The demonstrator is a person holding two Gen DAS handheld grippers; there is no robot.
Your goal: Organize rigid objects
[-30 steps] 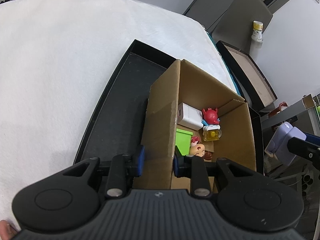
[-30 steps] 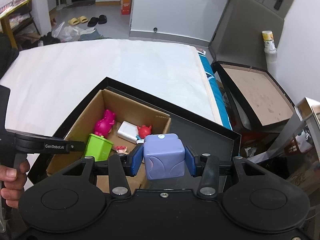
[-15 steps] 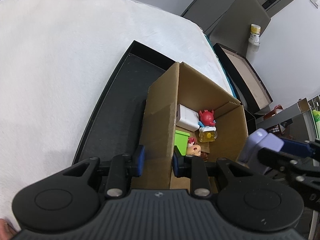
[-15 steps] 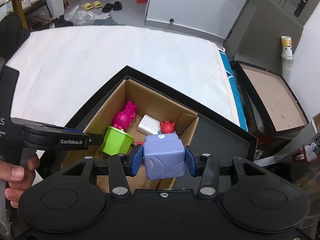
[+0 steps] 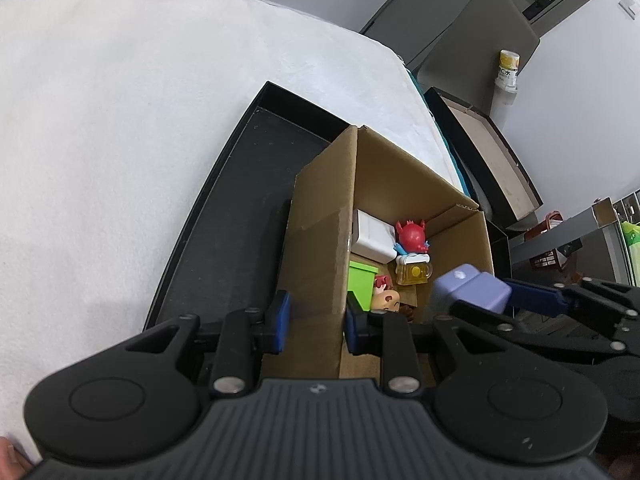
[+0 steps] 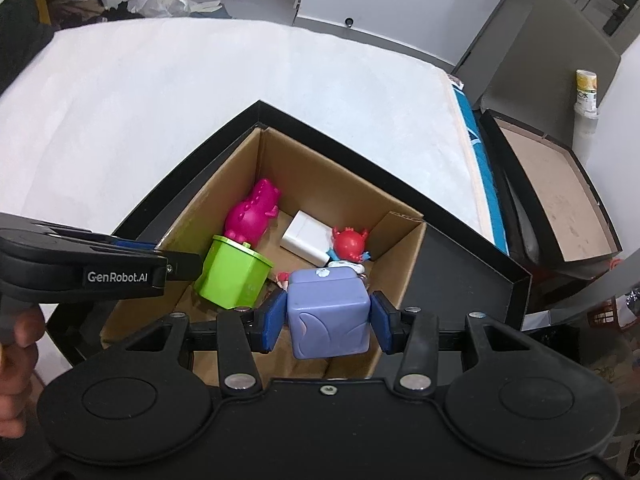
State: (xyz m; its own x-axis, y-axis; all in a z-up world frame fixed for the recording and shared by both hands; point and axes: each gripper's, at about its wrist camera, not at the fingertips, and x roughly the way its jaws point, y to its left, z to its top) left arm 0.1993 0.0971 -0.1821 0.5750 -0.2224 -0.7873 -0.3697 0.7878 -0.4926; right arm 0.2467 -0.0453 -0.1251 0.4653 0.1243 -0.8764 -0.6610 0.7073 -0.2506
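Two claws work at one cardboard box (image 6: 400, 264), which sits inside a black tray (image 6: 460, 240) on a white bed (image 6: 160, 92). The left claw (image 5: 314, 322) is clenched on the box's near-left wall, one blue pad outside and one inside the cardboard; in the right wrist view it reaches in from the left edge, and part of a hand (image 6: 16, 364) shows on its handle. The right claw (image 6: 326, 322) grasps a lavender cube (image 6: 328, 312), a pad pressed against each side — the cube hangs over the near end of the box, above the open top and not resting on anything. From the left wrist view the cube (image 5: 472, 290) sits over the box's right-hand wall. Inside the box lie several toys: a green cup (image 6: 234, 276) tipped on its side by the left wall, a magenta dinosaur (image 6: 254, 216) behind it toward the far corner, a white block (image 6: 306, 236) against the far wall, and a red horned figure (image 6: 350, 242) just right of the block. The left wrist view also shows a small yellow mug (image 5: 414, 272) just in front of the red figure, and a doll head (image 5: 386, 302) beside the cup. Beyond the tray, right of the box and off the bed, stands another black tray with a brown liner (image 6: 556, 204), well apart.
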